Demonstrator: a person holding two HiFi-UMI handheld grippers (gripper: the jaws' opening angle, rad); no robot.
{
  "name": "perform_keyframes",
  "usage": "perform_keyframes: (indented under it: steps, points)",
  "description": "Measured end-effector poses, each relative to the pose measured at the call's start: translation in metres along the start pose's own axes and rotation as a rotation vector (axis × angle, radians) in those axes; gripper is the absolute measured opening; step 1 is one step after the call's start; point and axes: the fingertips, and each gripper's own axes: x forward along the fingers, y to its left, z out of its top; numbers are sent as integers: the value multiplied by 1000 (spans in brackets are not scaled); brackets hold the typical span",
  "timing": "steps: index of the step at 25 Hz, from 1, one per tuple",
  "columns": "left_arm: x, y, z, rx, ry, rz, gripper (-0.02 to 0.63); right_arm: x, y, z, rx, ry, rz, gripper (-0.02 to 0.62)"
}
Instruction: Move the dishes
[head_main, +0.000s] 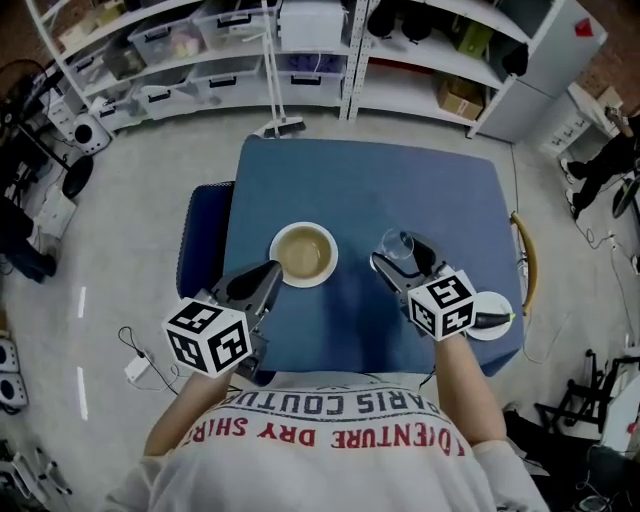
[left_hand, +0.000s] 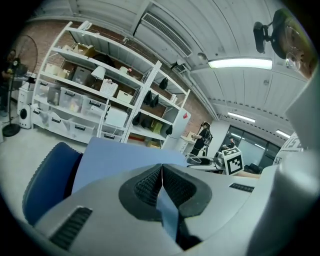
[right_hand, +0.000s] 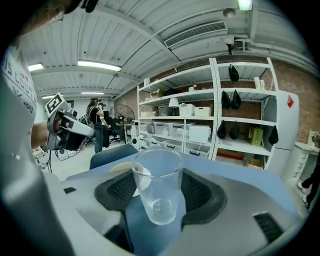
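A white bowl (head_main: 303, 254) with a tan inside stands near the middle of the blue table (head_main: 370, 180). My left gripper (head_main: 268, 274) hovers just left of the bowl's front rim, shut with nothing in it; in the left gripper view (left_hand: 161, 175) its ribbed pads meet. To the right of the bowl, my right gripper (head_main: 396, 252) is shut on a clear empty glass (head_main: 397, 244). In the right gripper view the glass (right_hand: 156, 175) stands upright between the black pads (right_hand: 200, 192) of that gripper (right_hand: 159, 189). The bowl (right_hand: 129, 172) shows behind it.
A small white plate (head_main: 492, 318) with a dark utensil lies at the table's front right corner. A blue chair (head_main: 200, 240) stands against the table's left side and a wooden chair back (head_main: 526, 262) on the right. White shelves (head_main: 300, 50) line the back.
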Motion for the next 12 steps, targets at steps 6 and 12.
perform_keyframes:
  steps: [6, 12]
  points:
    - [14, -3, -2, 5, 29, -8, 28, 2, -21, -24, 3, 33, -36, 287]
    - [21, 3, -10, 3, 63, 1, 28, 9, -35, -46, 45, 44, -60, 287]
